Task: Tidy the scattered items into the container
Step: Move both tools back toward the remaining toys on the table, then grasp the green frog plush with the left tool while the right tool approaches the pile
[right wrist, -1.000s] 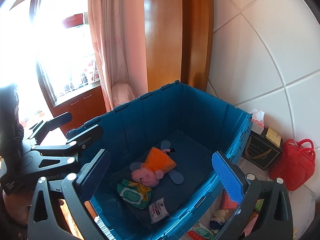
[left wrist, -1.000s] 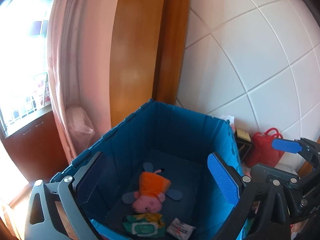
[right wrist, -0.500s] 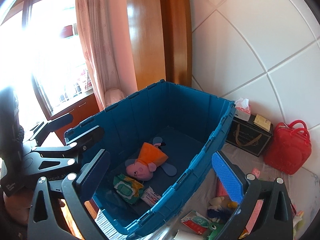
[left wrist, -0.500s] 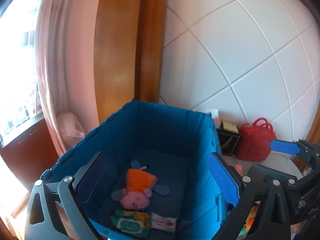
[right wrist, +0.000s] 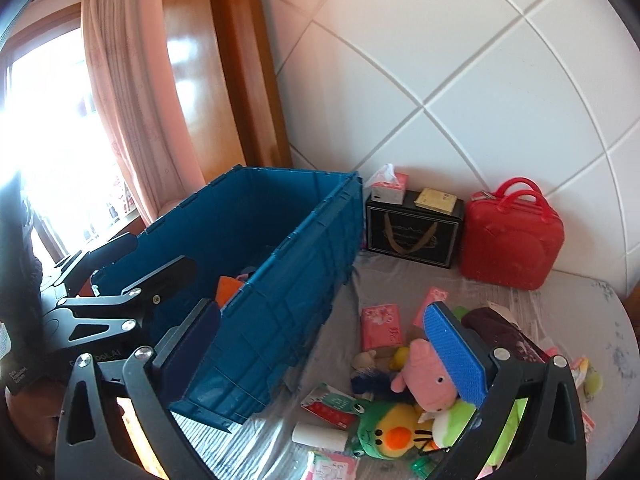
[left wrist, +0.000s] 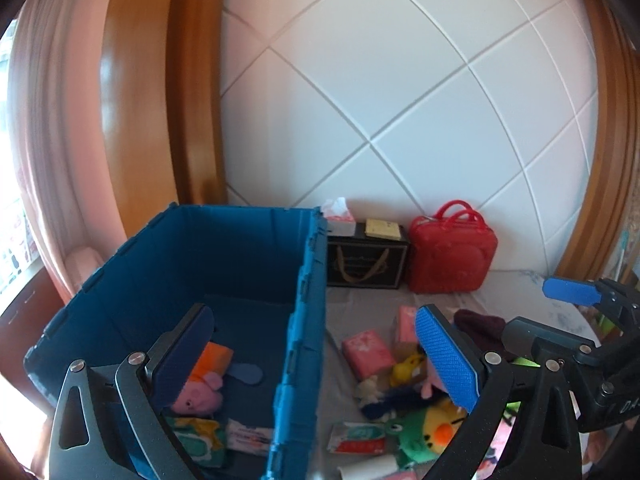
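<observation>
Both our grippers, left gripper and right gripper, gape empty; lower right, the pink pig plush looks soft, light — we'd pinch its body.

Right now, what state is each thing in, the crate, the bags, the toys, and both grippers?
Blue plastic crate: open, no lid on.
Pink pig plush in orange dress: lying inside the crate.
Green wet-wipes pack: lying inside the crate.
Second pink pig plush: outside, on the grey sheet.
Red handled case: shut, upright.
Left gripper: open, empty.
Right gripper: open, empty.
</observation>
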